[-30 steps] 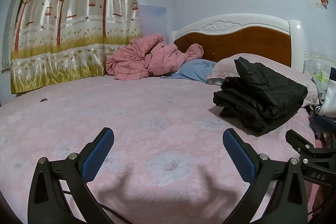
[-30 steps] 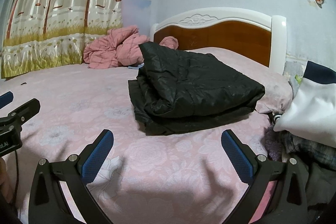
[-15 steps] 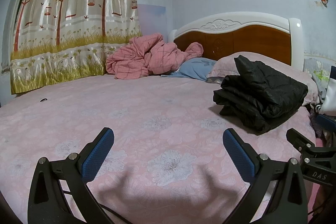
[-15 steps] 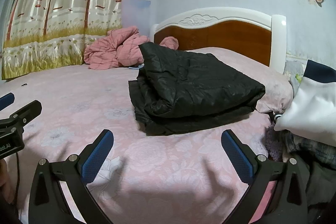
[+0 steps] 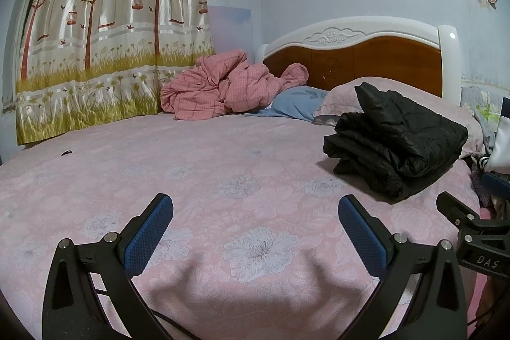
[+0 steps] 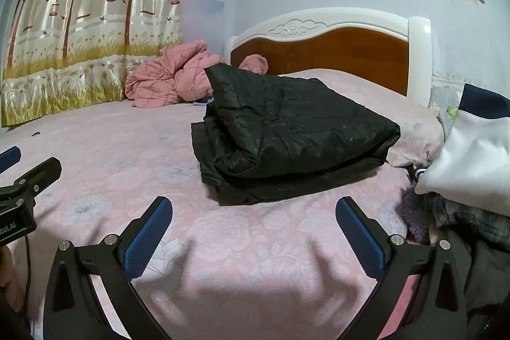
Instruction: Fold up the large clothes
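Note:
A black padded jacket [image 6: 287, 136] lies folded in a thick stack on the pink flowered bedspread [image 6: 242, 244], near the pillow end; in the left wrist view the same jacket [image 5: 395, 142] sits at the right. My right gripper [image 6: 254, 209] stands open a little in front of the jacket, with nothing between its blue pads. My left gripper [image 5: 255, 209] is open over bare bedspread [image 5: 197, 180], well left of the jacket. Each view catches part of the other gripper at its edge.
A crumpled pink quilt [image 5: 229, 91] and a blue pillow [image 5: 296, 104] lie by the headboard [image 5: 366, 59]. A white and dark garment [image 6: 471, 155] on a heap of other clothes lies off the bed's right side. A tree-print curtain [image 5: 105, 47] hangs at the left.
Both views have shifted very slightly; the jacket lies as it did and both grippers stay open.

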### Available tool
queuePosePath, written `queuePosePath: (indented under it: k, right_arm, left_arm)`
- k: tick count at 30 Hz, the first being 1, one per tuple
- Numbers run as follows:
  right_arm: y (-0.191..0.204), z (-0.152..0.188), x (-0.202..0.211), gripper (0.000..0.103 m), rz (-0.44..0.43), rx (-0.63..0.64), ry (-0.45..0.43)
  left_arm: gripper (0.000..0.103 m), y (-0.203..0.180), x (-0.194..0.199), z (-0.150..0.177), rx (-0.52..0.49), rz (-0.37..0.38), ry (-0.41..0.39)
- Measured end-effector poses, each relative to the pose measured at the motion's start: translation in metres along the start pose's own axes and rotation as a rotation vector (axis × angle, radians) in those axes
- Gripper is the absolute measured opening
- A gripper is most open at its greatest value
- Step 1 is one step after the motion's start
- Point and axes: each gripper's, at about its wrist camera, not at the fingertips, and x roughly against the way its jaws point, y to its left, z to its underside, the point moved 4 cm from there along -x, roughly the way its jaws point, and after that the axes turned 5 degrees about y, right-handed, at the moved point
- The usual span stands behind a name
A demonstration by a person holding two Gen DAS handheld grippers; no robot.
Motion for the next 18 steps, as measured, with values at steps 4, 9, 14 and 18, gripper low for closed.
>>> queuePosePath:
  k: [4,9,14,18]
  right_arm:
    - [-0.0009,-0.0007,-0.0003,0.103,0.001,0.000,-0.001]
    - [-0.0012,-0.0012,-0.0008,0.103,0.002,0.004,0.001]
    - [-0.0005,-0.0013,0.0015,0.103,0.009,0.012,-0.003]
    - [-0.0010,-0.0015,0.0006,0.103,0.004,0.007,0.000]
  left_arm:
    - [0.103,0.0000,0.0002,0.0001,0.001,0.000,0.000]
    - [0.103,0.0002,-0.0010,0.0003,0.001,0.002,0.007]
    - [0.103,0.0028,0.0007,0.0014,0.006,-0.001,0.001]
    - [0.103,0.0023,0.0012,0.0025,-0.008,-0.002,0.003]
